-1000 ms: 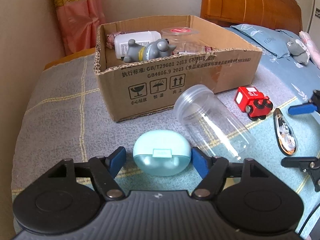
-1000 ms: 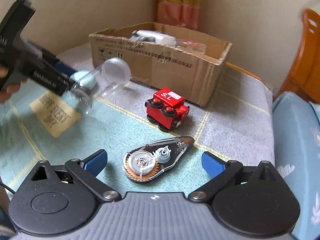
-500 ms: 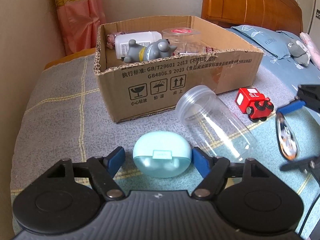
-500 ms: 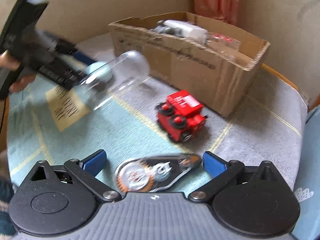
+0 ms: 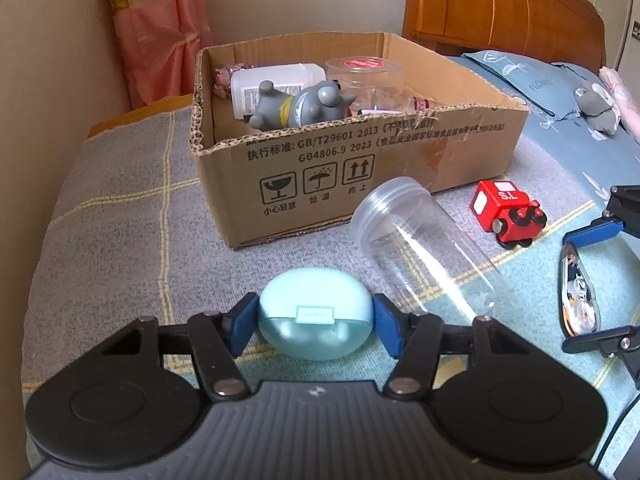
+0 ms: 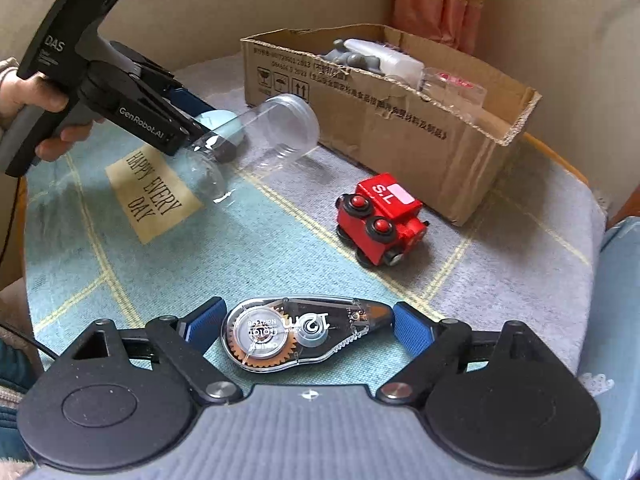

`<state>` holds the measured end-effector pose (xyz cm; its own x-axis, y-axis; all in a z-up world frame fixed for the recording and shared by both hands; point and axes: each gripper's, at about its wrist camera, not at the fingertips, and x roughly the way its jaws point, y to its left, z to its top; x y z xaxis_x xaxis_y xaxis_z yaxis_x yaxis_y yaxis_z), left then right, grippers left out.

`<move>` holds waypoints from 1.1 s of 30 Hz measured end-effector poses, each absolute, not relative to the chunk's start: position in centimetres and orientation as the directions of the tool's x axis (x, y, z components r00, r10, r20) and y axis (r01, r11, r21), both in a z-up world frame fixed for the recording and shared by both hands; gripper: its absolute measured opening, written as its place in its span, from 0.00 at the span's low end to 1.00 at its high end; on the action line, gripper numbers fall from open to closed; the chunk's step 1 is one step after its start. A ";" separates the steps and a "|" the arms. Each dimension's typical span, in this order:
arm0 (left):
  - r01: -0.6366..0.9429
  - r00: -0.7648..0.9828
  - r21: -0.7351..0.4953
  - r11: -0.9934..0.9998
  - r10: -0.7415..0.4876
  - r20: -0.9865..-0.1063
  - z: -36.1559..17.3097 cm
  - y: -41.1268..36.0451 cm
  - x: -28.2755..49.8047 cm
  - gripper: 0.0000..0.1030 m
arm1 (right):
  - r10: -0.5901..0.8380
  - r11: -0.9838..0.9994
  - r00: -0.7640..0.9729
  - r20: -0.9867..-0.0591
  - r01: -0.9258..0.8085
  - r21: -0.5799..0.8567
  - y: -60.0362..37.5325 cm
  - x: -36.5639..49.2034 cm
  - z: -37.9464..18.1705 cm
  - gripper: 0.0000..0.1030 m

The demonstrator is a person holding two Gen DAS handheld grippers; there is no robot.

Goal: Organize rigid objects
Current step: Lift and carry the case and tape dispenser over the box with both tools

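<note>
My left gripper (image 5: 315, 320) has its pads pressed on the mint case (image 5: 315, 317) lying on the blanket near the cardboard box (image 5: 400, 168), ready to lift, while my right gripper (image 6: 306, 330) straddles the correction tape (image 6: 304, 334), pads not quite touching.

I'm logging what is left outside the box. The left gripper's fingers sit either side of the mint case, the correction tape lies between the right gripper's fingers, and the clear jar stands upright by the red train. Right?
One thing is wrong: the clear jar is lying on its side, not upright, as the left wrist view shows. The rest holds: the mint case sits between the left gripper fingers, the correction tape between the right gripper fingers, and the red train is nearby.
</note>
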<state>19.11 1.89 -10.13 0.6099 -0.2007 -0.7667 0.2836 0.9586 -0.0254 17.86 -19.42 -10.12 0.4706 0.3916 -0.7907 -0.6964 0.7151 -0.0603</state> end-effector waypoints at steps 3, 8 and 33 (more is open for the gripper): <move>0.282 0.606 -0.024 0.959 -0.198 -0.771 -10.1 1.9 19.0 0.59 | 0.371 0.732 0.487 -0.791 -0.677 -0.073 -19.4 17.6 -10.0 0.90; 0.298 0.583 -0.030 0.954 -0.207 -0.785 -9.6 2.1 18.5 0.59 | 0.362 0.765 0.500 -0.786 -0.642 -0.056 -19.9 17.1 -9.3 0.90; 0.395 0.630 -0.019 0.918 -0.286 -0.722 0.0 2.2 19.8 0.58 | 0.394 0.803 0.619 -0.680 -0.592 -0.074 -19.1 19.4 -3.0 0.90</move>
